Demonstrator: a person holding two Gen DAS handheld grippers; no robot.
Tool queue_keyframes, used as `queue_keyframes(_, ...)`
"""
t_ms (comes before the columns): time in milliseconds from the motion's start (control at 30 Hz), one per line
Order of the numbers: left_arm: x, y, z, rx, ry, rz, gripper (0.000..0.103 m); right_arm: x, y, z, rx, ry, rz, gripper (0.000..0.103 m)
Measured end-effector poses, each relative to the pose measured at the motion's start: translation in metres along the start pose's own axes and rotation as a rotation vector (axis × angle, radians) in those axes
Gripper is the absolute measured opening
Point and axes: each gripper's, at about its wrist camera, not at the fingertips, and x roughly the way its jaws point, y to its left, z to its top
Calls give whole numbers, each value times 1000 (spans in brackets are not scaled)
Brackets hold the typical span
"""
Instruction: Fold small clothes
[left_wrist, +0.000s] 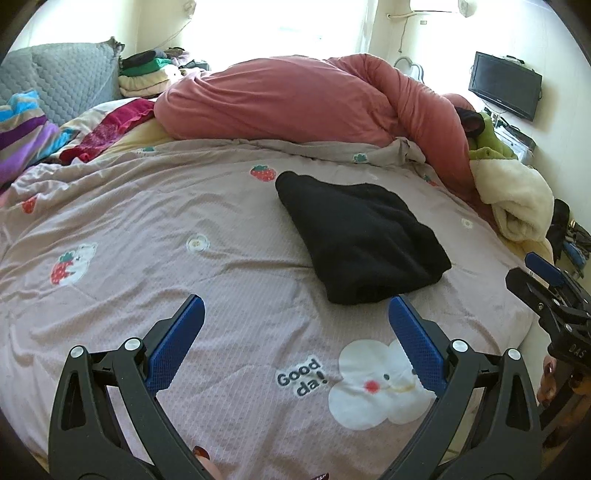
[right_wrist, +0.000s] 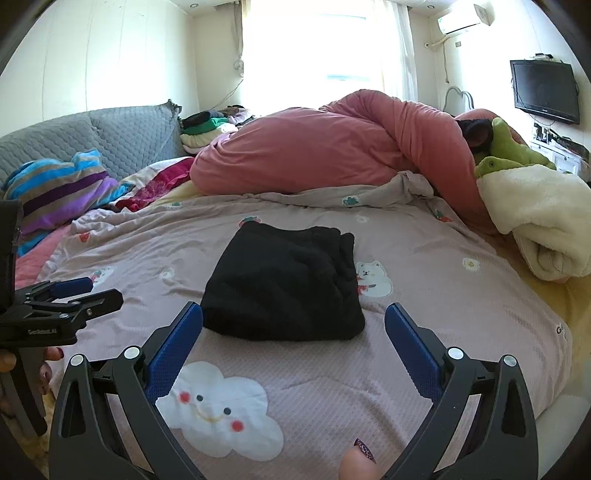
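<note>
Fingers (right_wrist: 177, 343) spread, black folded garment (right_wrist: 284, 284) just beyond them.

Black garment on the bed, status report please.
Left gripper open, empty. Right gripper open, empty. Black garment folded, lying on the bedspread. Nothing in the way.

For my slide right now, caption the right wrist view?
Open right gripper faces a folded black garment on the bedspread.
</note>
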Motion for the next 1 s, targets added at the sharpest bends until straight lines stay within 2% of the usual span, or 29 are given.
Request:
queue_keyframes(500, 10, 1, -27, 3, 16, 9, 94, 24, -5, -50, 105, 114, -43, 98)
queue_keyframes(800, 19, 1, -33, 12, 10, 5, 94, 33, -9, -65, 93, 98, -104, 98)
queue_keyframes(1000, 27, 4, -38, -4, 28, 14, 94, 41, -10, -67, 101, 123, -88, 98)
